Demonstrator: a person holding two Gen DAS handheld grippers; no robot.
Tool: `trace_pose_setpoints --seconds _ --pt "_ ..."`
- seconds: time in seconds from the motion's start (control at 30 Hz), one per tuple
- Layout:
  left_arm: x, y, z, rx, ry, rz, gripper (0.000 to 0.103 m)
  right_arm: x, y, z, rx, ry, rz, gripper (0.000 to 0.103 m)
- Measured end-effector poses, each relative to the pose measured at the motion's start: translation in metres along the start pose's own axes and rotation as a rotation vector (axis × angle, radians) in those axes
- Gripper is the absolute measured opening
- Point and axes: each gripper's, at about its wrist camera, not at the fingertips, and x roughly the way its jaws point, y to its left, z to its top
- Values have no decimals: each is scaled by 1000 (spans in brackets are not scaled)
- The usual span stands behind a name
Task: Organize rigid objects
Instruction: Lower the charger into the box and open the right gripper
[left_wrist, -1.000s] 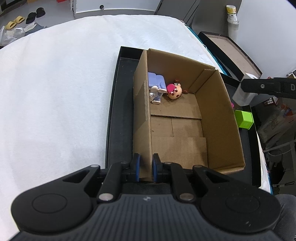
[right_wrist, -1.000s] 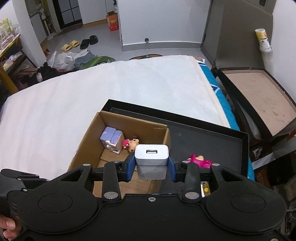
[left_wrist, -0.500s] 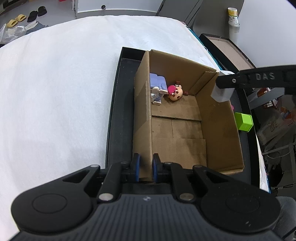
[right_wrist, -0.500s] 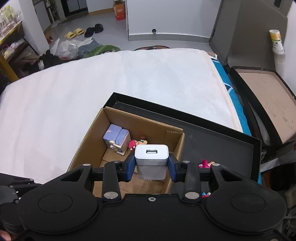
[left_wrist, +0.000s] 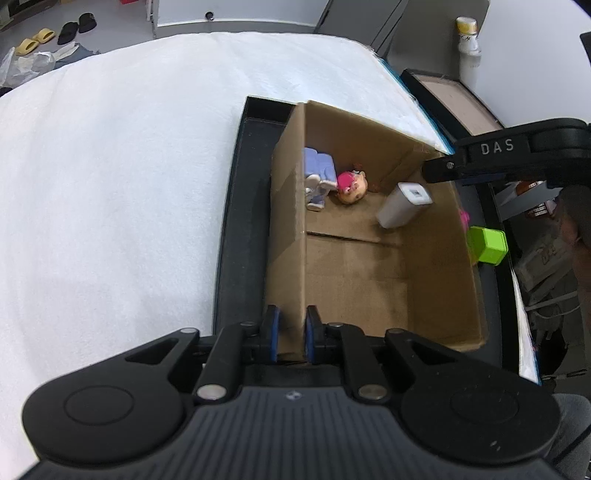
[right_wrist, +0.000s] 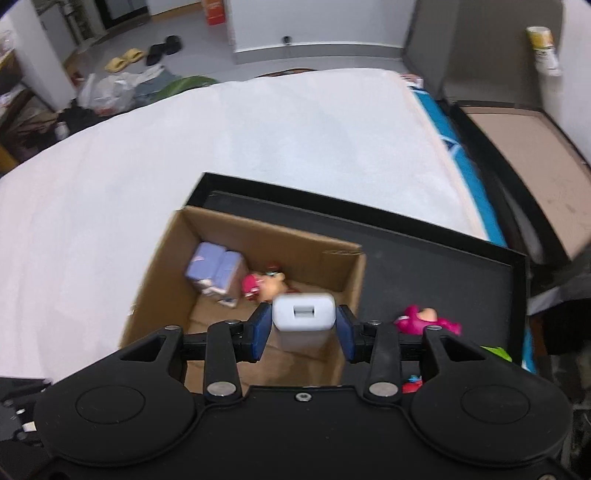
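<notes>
With the left gripper (left_wrist: 291, 334) clamped on the brown cardboard box (left_wrist: 436, 266) wall, the right gripper (right_wrist: 303, 334) jaws have just been opening, freeing the white USB charger block (left_wrist: 404, 205) above the box floor beside two toys, while a green cube (left_wrist: 487, 244) and pink figure (right_wrist: 424, 319) wait outside on the black tray (right_wrist: 443, 266).

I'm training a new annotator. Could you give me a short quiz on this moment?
1. True or false: the left gripper is clamped on a wall of the cardboard box.
2. Where is the green cube? A) in the box B) outside it, on the black tray C) on the white sheet
3. Does the right gripper grip the white charger?

Key: 1 true. 2 B. 3 No: its jaws have just been opening, and the pads stand clear of the charger between them.
</notes>
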Motion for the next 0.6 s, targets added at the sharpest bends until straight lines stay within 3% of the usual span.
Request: trace_pose_setpoints --seconds 0.3,0.6 --pt "-1 -1 -1 -3 3 21 13 -24 -10 -6 -20 -66 -28 76" --pt "-1 -3 0 0 3 29 13 -35 -33 -18 5 -78 4 80"
